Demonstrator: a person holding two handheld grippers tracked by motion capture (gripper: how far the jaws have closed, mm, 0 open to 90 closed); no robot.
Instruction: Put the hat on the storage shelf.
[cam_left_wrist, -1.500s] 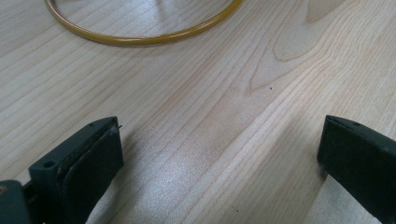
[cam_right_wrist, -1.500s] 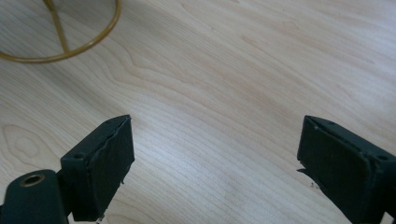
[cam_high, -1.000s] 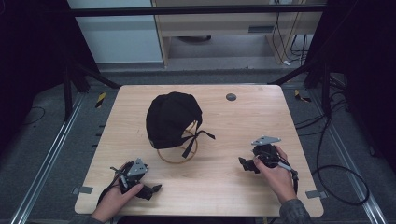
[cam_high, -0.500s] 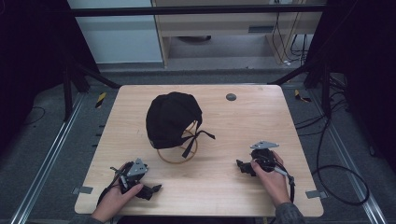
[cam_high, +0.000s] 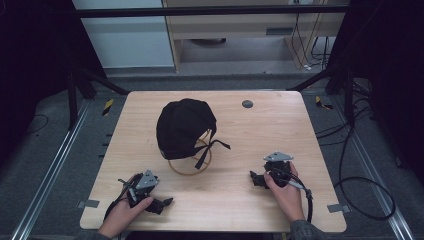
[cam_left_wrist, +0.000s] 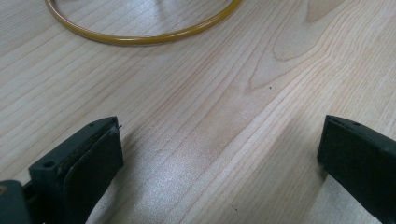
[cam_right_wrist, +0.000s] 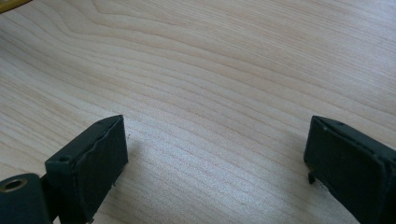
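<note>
Resting low over the wooden table (cam_high: 235, 197), the left gripper (cam_high: 167, 202) and right gripper (cam_high: 252, 176) both gape wide with nothing between the jaws; the right's have just been opening. Between and beyond them, the black cap (cam_high: 184, 127) sits on its yellow ring stand (cam_high: 176, 169).

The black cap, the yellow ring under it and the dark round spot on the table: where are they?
black cap (cam_high: 182, 127), high view, top of its crown.
yellow ring (cam_left_wrist: 140, 39), left gripper view, its near curve.
dark round spot (cam_high: 247, 104), high view, its centre.
</note>
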